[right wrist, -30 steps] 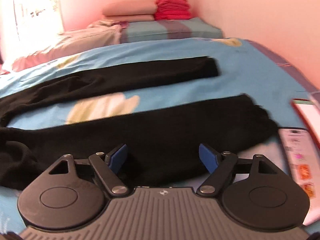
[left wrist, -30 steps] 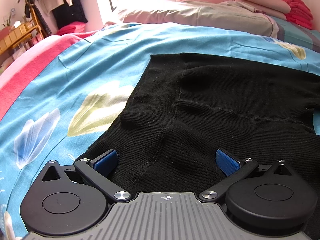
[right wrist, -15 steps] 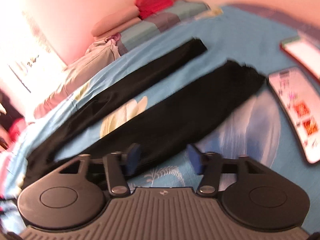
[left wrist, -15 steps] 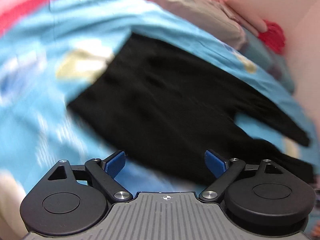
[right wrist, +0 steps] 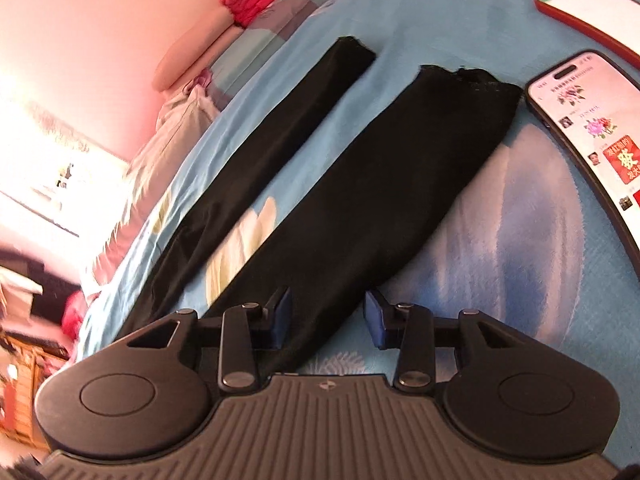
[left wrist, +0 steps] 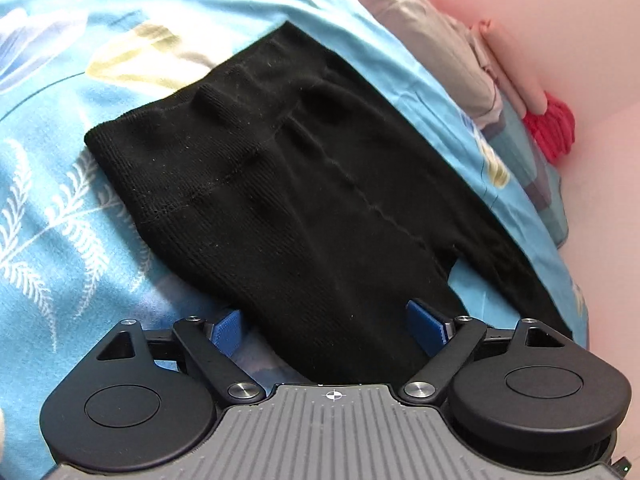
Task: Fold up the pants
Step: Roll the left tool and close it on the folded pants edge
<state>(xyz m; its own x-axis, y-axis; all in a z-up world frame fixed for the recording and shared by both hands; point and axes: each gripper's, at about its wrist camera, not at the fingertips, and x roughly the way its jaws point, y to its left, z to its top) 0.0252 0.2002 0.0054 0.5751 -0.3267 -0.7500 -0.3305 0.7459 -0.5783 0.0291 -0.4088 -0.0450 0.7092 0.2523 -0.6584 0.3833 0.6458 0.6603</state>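
Two black ribbed knit pants legs (right wrist: 360,184) run away from my right tongs (right wrist: 327,322) along the blue floral bedspread (right wrist: 500,240), the nearer leg's edge between the closing jaws, not yet pinched. Beside that leg's cuff lies a lit smartphone (right wrist: 592,136). My left tongs (left wrist: 328,326), jaws wide, straddle the thigh below the waistband (left wrist: 192,120); both point steeply down.

Open bedspread (right wrist: 500,240) is left beside the near leg of the pants (right wrist: 360,208); passage rightwards is blocked by a phone (right wrist: 592,136) just beside its cuff.
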